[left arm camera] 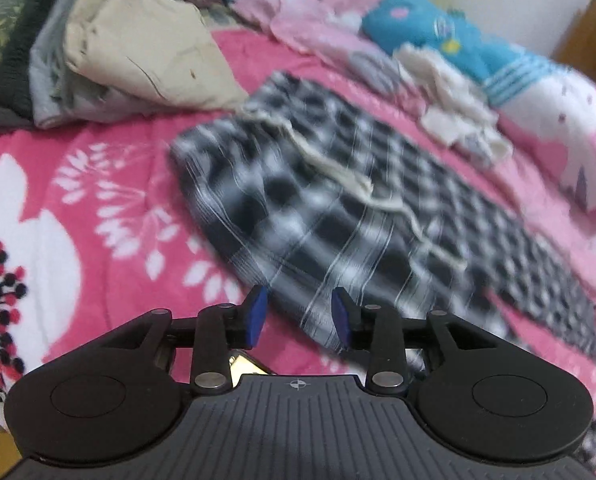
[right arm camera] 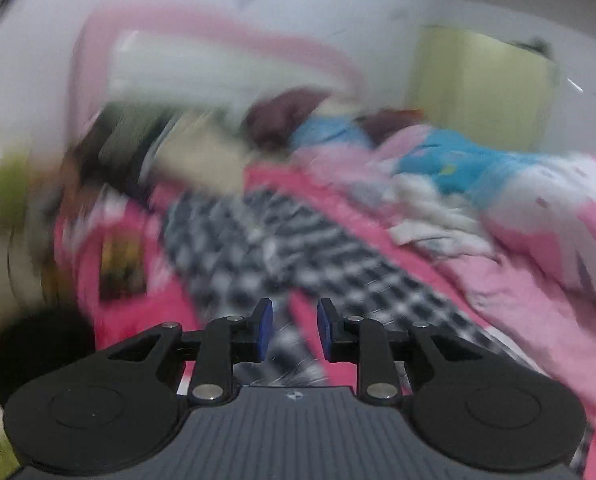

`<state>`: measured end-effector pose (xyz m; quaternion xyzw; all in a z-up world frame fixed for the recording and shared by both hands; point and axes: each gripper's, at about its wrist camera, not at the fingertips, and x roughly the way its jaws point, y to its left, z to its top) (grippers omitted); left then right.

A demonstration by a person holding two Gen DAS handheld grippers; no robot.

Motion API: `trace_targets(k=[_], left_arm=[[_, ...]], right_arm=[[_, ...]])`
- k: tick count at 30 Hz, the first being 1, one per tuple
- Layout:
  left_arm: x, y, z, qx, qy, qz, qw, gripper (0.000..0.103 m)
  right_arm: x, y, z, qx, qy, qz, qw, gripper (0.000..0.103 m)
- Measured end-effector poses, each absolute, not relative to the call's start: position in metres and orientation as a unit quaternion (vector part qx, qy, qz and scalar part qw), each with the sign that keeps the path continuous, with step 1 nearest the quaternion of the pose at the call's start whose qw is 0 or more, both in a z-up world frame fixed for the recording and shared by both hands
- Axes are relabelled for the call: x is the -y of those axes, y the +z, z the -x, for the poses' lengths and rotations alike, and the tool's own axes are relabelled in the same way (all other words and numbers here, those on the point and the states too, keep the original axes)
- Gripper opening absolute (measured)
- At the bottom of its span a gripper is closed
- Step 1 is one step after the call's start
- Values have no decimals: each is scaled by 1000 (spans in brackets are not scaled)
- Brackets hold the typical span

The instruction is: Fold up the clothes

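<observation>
We see the checked garment, black-and-white woven plaid w/ fine white stripes, lying flat and long across the bed's pink blanket; a pale cream drawstring snakes over its upper part; the cloth is blurred in both views. Our left tool hovers just over the garment's near edge, blue pads apart, jaws approx. half open, nothing gripped. Our right tool is likewise open w/ a narrower gap, empty, above the near end of the same plaid; that view is too smeared to tell contact. The blanket is fleecy, printed w/ white flowers. At the far left sits a stack of folded clothes, cream on top, grey and dark knit beside; along the right lie rumpled pink, teal and white fabrics.
</observation>
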<state>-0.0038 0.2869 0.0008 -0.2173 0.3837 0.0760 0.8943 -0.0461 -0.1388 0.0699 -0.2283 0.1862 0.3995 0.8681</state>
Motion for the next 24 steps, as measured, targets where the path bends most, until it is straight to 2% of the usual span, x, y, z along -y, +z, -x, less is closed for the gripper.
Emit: trace_targets(k=[2,5,10,14,24], left_arm=[[-289,-5,-1,-392,81,214,891,35],[-291,-13,-8,-403,87,209,887,35],[-300,-21,-12,-409,73,213,884,35],[-306,-27,-16,-410,68,219,883,35],[-319,-31,-19,-400,58,230,885,35]], right_arm=[[95,40,51,-179,426,275,843,24],[37,3,61,-120,436,371,811,24],[-19,-31,57,-52,445,441,777,20],[-42,-41,43,-49,459,444,768,12],[-74,-62,23,-79,471,450,755,11]])
